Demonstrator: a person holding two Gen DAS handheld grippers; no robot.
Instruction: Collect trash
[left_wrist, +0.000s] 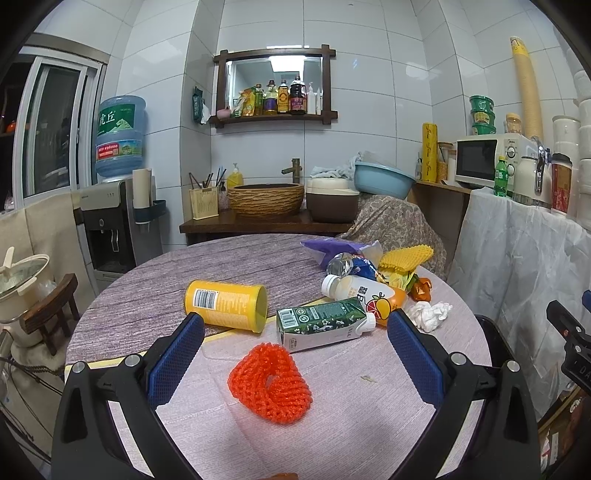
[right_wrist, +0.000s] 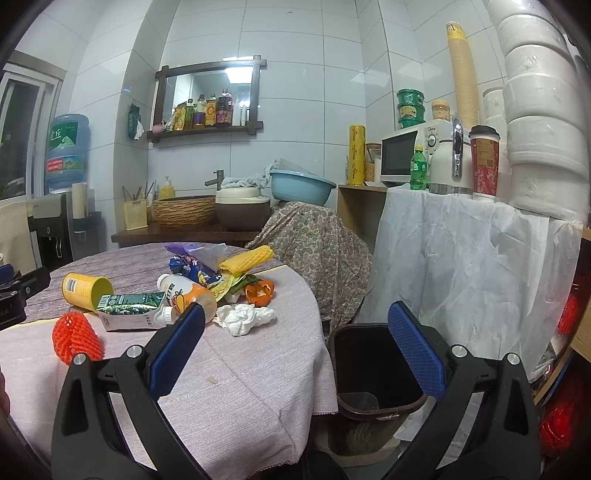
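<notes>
Both grippers hang wide open and empty over a round table (left_wrist: 147, 295) strewn with rubbish. The orange foam net (left_wrist: 269, 384) lies directly ahead of the left gripper (left_wrist: 295, 354), between its spread fingers, making that hand the nearer one. The right gripper (right_wrist: 295, 347) points toward the dark bin (right_wrist: 373, 365) just beside the table's edge.

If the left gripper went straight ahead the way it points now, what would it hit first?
Most likely the green carton lying on its side: it sits near the centre of the open left gripper. The orange mesh lies nearer but lower, so a downward-angled path could meet it first; depth is unclear.
</notes>
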